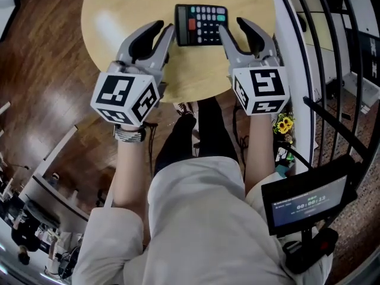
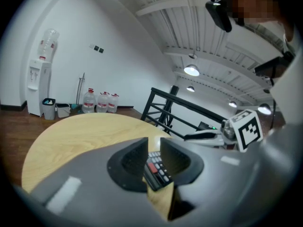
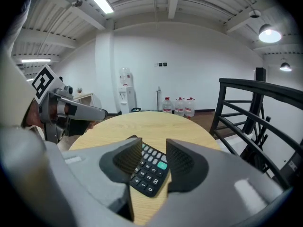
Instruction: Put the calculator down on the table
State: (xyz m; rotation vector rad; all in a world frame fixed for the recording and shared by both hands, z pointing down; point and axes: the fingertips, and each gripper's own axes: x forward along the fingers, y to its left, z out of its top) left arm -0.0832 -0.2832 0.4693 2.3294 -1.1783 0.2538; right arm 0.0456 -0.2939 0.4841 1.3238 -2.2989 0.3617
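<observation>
Head view: calculator (image 1: 200, 24) lies flat on round light-wood table (image 1: 130, 5), upper centre of frame, keys up. Red keys sit toward its left, a green key at its upper right corner.

L gripper (image 1: 166, 26) is at calc's left edge, R gripper (image 1: 230, 24) at its right edge, one each side. From this angle the inner fingertip of each reaches calc's edge; cannot tell if they touch it.

L gripper view: L gripper (image 2: 154, 143) jaws released, a narrow gap betw. pads, nothing clamped. Calc (image 2: 154, 171) shows through the gap, lower centre, resting on table (image 2: 80, 131). R gripper's marker cube (image 2: 247, 129) sits at frame right.

R gripper view: R gripper (image 3: 154, 145) jaws also released, gap wider than L's, pads off the calc. Calc (image 3: 150, 171) seen through the gap, lower centre, lying at an angle on table (image 3: 156, 122). L gripper (image 3: 57, 103) is at frame left.

Bkgd: water dispenser (image 2: 38, 86) at far left wall w/ water bottles (image 2: 100, 102) beside it on the floor. Black railing (image 2: 175, 110) runs behind the table. Same dispenser (image 3: 124, 91), bottles (image 3: 179, 105) and railing (image 3: 255, 112) in R gripper view. Head view lower right: small screen (image 1: 306, 203). Sunflowers (image 1: 284, 123) just below R gripper's cube. Dark wood floor (image 1: 41, 76) at left.
</observation>
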